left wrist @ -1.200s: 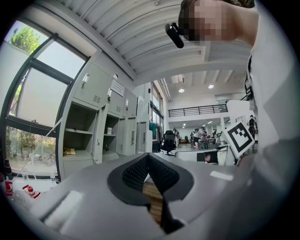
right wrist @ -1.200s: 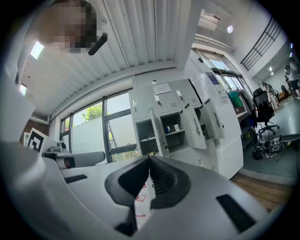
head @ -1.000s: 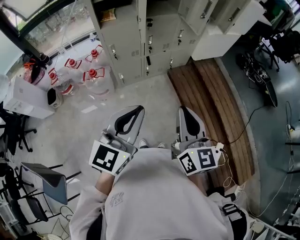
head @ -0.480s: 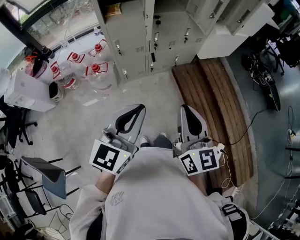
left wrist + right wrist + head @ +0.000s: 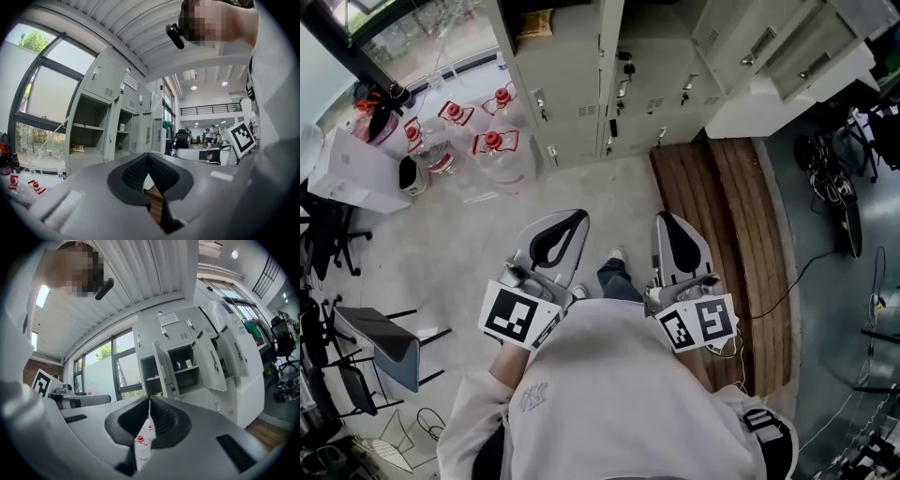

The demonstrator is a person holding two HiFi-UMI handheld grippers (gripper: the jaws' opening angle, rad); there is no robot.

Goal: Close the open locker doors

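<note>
Upper centre of the head view: grey locker bank (image 5: 567, 89), several open doors (image 5: 750, 37) swung out

Long axes upright, the doors stand out from the cabinets, leaning toward the upper right of the frame, shelves bared behind; wooden bench (image 5: 722, 216) just below them at right; water bottles (image 5: 492, 155) at upper left; left gripper (image 5: 575, 218) and right gripper (image 5: 666, 221) lower centre, pointing up-frame at the lockers, well apart from them; each claw pressed together, empty

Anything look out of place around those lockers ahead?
Yes: several locker doors hang open, and one open compartment shows a white cup on its shelf. Water jugs stand upright beside the lockers; nothing looks spilled.
</note>
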